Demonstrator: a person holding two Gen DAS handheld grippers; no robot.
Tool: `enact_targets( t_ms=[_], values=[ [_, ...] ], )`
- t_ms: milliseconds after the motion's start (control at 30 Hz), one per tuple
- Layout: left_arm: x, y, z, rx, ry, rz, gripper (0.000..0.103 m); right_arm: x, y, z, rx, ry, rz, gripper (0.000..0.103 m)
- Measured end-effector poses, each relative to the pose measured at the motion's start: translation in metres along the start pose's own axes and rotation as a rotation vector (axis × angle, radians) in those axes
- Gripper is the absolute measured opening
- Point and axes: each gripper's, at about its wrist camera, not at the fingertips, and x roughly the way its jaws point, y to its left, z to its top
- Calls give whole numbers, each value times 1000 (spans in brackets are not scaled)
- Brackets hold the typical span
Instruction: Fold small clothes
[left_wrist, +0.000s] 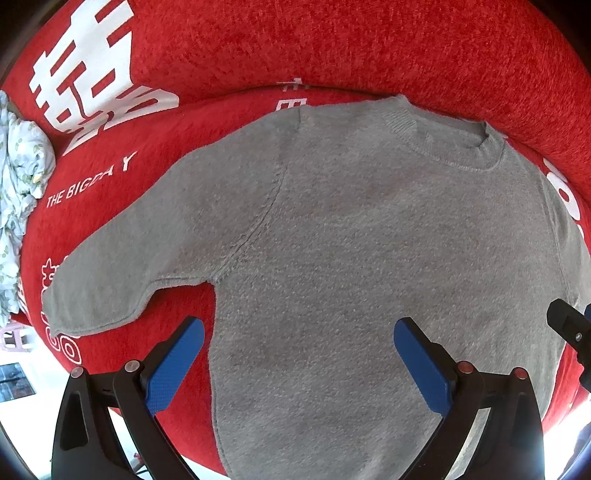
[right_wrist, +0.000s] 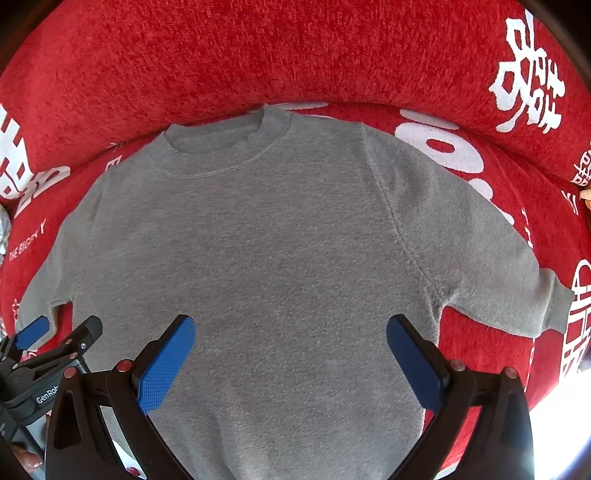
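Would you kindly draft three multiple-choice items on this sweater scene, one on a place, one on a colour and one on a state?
1. Where does the sweater lie?
A. on a red cover with white lettering
B. in a basket
C. on a hanger

2. What colour are the gripper pads?
A. green
B. blue
C. yellow

3. How is the sweater now?
A. folded in half
B. rolled up
C. spread flat, sleeves out

Answers: 1 A, the red cover shows all round the sweater; 2 B, both the left gripper and right gripper have blue pads; 3 C, both sleeves lie spread sideways.
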Motion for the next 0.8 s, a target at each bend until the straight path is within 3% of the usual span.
enact_targets(
  t_ms=[367,800],
  values=[
    [0,7,-5,-9,-4,-4,103,-5,6,-9,3,68,-19,103],
    [1,19,-6,-35,-6,-45,103,-12,13,-15,-12,18,9,103]
  ],
)
